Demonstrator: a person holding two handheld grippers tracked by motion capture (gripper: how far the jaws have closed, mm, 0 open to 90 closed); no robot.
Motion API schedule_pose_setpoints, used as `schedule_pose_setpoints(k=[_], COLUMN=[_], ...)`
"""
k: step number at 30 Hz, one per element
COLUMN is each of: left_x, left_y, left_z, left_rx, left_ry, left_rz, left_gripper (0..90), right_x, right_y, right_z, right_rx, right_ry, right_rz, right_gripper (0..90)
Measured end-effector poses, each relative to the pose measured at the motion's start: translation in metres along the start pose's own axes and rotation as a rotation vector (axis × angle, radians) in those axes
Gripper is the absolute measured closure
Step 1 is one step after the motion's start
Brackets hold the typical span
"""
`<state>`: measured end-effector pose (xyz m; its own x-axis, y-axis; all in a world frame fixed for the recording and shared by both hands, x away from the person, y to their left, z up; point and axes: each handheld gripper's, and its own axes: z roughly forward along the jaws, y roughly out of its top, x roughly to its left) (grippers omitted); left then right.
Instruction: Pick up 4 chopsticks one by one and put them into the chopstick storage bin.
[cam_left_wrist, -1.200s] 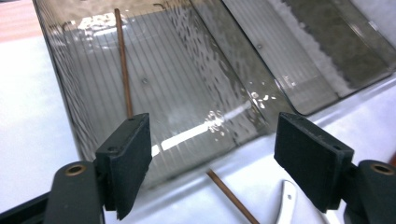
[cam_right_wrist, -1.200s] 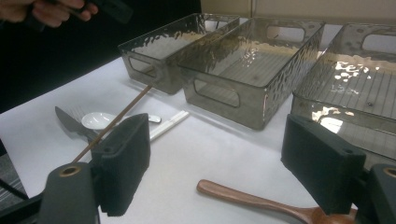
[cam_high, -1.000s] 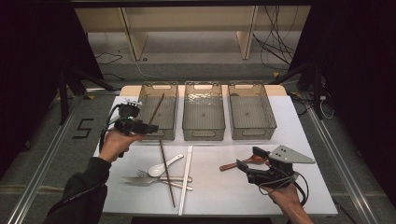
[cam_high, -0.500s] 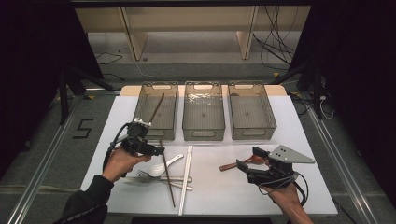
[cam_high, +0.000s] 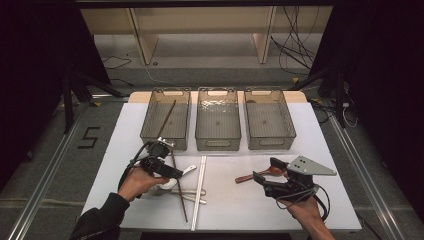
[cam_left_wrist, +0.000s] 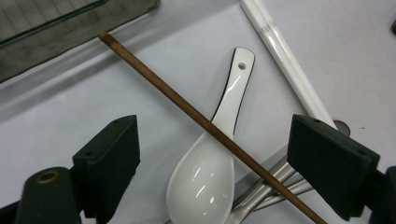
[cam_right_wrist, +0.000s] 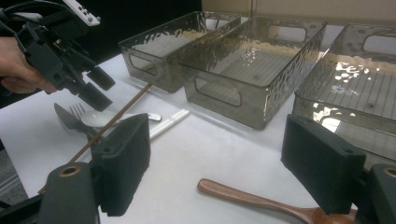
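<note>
My left gripper (cam_high: 172, 172) hovers low over a pile of cutlery at the table's left. Its jaws have just been opening and grip nothing. In the left gripper view (cam_left_wrist: 215, 135), a white ceramic spoon (cam_left_wrist: 210, 172) lies below the gap, crossed by a brown chopstick (cam_left_wrist: 177, 105). Metal cutlery (cam_left_wrist: 271, 182) and white chopsticks (cam_left_wrist: 285, 60) lie beside them. My right gripper (cam_high: 264, 170) rests open near the front right, its jaws (cam_right_wrist: 219, 154) empty. A wooden spoon (cam_right_wrist: 252, 200) lies on the table just beneath it.
Three clear bins stand in a row at the back: left (cam_high: 150, 131), middle (cam_high: 218, 145), right (cam_high: 270, 142). A brown chopstick (cam_high: 166, 117) lies inside the left bin. The white mat (cam_high: 230, 200) is bare between the two hands.
My left gripper has come down from beside the left bin, toward the person and rightward, to just over the cutlery pile, and its jaws have widened. The right gripper has stayed put.
</note>
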<state>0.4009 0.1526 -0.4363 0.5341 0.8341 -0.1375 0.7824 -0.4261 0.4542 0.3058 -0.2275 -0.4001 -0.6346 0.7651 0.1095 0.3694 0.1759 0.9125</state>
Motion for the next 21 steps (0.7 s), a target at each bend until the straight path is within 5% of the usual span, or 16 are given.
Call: schedule_pose_setpoints(k=[4,6,21], left_x=[-0.003,-0.005,-0.004], left_y=[0.000,-0.001,0.000], left_z=[0.004,0.007,0.028], left_rx=[0.018,0.033,0.110], left_ry=[-0.036,-0.007,-0.017], left_rz=[0.006,0.020,0.039], left_gripper=[15.8,15.8,17.1], right_x=[0.000,0.000,0.000], right_y=[0.000,0.000,0.000], right_z=[0.000,0.000,0.000], right_rx=[0.001,0.000,0.001], right_ry=[-0.001,-0.002,0.002], right_rz=[0.001,0.000,0.000], right_gripper=[24.7,24.7,24.7])
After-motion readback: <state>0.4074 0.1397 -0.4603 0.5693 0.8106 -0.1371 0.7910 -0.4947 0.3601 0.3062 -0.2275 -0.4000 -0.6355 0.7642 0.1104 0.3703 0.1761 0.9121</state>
